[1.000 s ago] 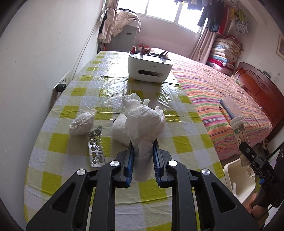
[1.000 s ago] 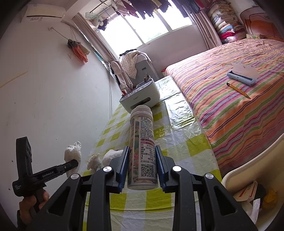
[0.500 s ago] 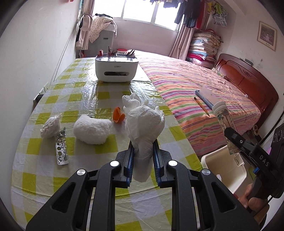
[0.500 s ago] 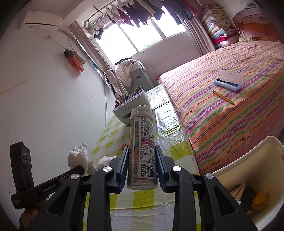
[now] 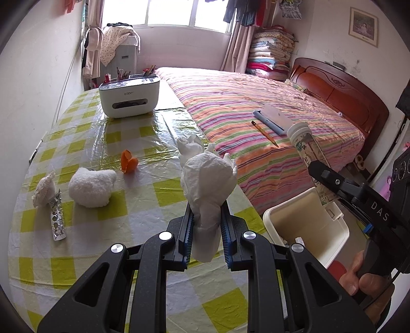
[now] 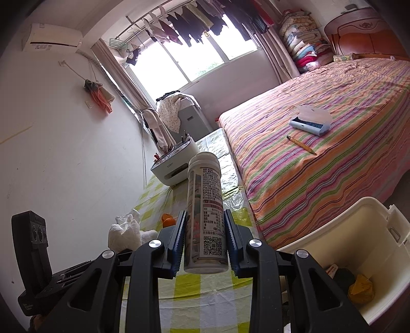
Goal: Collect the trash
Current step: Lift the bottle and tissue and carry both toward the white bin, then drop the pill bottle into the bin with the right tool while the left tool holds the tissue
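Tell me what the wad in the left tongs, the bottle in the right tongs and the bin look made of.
The wad looks like soft white tissue paper: matte, crumpled and creased. The bottle seems to be plastic, with a white cap and a glossy printed label bearing a QR code; the wall under the label is hard to judge. The bin looks like cream moulded plastic: smooth, even walls with a faint sheen.

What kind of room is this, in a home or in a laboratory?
Most likely a bedroom in a home: a bed with a striped cover, folded blankets stacked by the window, and laundry hanging on a rail.
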Demonstrator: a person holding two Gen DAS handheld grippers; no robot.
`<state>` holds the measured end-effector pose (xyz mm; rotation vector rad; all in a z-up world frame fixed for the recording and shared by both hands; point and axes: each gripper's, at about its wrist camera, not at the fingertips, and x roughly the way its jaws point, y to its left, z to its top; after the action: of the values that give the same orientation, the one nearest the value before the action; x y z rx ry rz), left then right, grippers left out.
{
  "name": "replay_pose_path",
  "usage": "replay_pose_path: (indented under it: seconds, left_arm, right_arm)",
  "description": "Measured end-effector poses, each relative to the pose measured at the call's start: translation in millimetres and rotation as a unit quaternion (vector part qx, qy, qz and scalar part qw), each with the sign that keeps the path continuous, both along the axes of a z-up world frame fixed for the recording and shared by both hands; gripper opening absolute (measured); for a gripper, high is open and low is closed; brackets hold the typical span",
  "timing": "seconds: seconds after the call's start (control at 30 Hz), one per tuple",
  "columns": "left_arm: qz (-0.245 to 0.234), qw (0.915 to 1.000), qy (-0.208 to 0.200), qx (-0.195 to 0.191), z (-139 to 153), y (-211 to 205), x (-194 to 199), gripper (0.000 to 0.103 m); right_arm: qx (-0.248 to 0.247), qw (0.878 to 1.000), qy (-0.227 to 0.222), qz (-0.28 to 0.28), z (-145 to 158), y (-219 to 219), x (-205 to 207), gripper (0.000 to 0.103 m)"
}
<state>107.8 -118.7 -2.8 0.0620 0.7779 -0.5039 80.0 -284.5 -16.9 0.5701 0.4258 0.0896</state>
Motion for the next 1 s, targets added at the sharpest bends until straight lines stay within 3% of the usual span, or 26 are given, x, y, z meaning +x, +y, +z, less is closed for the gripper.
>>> replay_pose_path:
  seconds: [0.67,1.0]
  left_arm:
    - [-0.065,0.9974,0.031,0.005,-25,-63,-20,0.019]
    - [-0.086,0.9948,0.054,-0.012,-31,-87,-24,0.019]
  right_arm:
    - [0.007,0.999,-0.004,-0.034,-2,-29,-19,0.028]
    - [0.007,0.999,-0.002,-0.051,-4,-41,-28,0.028]
